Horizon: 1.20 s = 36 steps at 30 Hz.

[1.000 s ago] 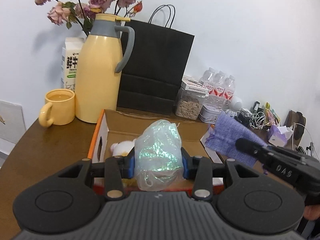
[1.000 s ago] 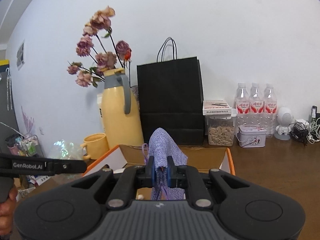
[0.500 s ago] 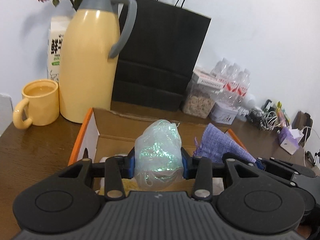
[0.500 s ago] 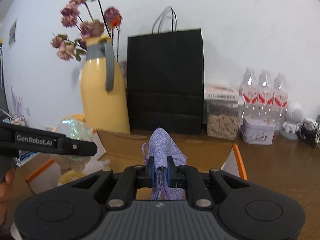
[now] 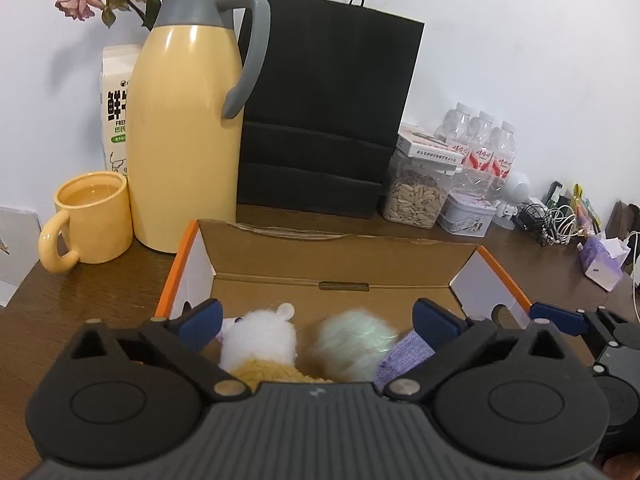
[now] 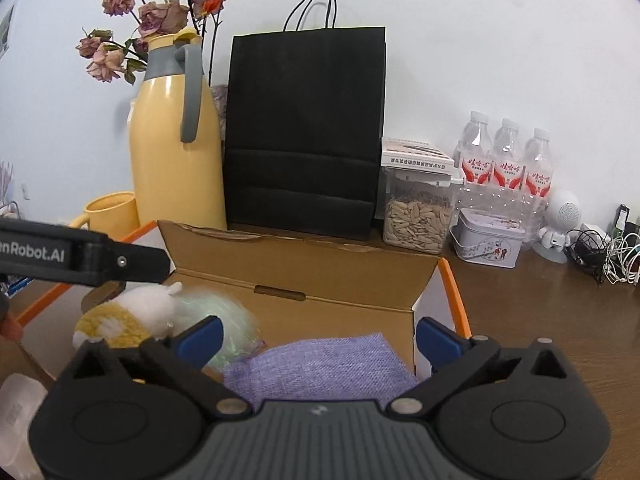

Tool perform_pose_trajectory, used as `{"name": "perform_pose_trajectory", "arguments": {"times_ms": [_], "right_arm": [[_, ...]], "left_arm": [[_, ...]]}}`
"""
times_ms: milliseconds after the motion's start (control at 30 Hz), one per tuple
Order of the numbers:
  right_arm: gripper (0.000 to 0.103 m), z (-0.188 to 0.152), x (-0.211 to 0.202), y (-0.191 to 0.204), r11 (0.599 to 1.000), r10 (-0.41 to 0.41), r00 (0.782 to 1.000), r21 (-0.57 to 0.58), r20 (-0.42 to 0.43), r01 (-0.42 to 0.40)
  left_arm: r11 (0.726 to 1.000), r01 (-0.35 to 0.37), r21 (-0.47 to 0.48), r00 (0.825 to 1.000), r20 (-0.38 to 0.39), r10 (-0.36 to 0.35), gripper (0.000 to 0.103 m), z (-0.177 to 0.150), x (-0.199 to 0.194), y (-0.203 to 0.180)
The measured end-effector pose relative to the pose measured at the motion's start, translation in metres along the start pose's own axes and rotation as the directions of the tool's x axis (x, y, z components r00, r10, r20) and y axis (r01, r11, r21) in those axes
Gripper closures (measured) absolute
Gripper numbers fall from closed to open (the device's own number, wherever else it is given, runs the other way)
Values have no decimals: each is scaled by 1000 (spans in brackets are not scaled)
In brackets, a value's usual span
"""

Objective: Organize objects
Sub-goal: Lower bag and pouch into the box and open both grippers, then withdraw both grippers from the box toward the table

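— Brown wood is seen under everything: a table (image 5: 80, 300) set against a white wall. What is kept at the far side?

— A yellow jug (image 5: 188, 120) and a yellow mug (image 5: 90, 220) are placed at the far left, with a milk carton (image 5: 116, 100) and dried flowers (image 6: 136, 32) behind them. A black paper bag (image 6: 304, 132) is stood in the middle. A jar of seeds (image 6: 418, 216), a small tin (image 6: 490, 238) and three water bottles (image 6: 508, 160) are lined up at the far right, beside a tangle of cables (image 5: 548, 226).

— And the claws?

— The left gripper (image 5: 318, 318) is held wide apart, and nothing is gripped. The right gripper (image 6: 318, 334) is spread wide too, and nothing is held. Both are hung over the near edge of the open cardboard box (image 6: 304, 276).

— What is found in the box?

— A white and yellow plush toy (image 5: 262, 340) is laid at the left. A shiny, see-through bag (image 5: 352, 344) is set just beside it, in the middle. A purple cloth pouch (image 6: 320, 364) is laid flat at the right, touching the shiny bag.
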State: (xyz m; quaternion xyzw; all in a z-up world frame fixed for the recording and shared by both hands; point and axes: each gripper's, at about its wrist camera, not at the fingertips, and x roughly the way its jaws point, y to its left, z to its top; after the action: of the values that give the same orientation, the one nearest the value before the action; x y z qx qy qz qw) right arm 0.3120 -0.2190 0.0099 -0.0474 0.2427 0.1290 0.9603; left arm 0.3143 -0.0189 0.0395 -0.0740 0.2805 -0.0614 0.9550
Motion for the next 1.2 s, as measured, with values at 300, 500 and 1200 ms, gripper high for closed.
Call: {"name": "perform_pose_trajectory", "arguments": {"times_ms": [300, 500, 1200], "right_arm": [[0, 4, -19, -1, 1000, 16, 999, 2, 33, -16], [0, -4, -54, -1, 1000, 29, 997, 4, 77, -30], [1, -89, -128, -13, 993, 92, 994, 73, -59, -88]], "left_arm": [[1000, 0, 2, 998, 66, 0, 0, 5, -29, -5], [1000, -2, 12, 993, 116, 0, 0, 0, -59, -12], [998, -61, 32, 995, 74, 59, 0, -79, -140, 9]]}}
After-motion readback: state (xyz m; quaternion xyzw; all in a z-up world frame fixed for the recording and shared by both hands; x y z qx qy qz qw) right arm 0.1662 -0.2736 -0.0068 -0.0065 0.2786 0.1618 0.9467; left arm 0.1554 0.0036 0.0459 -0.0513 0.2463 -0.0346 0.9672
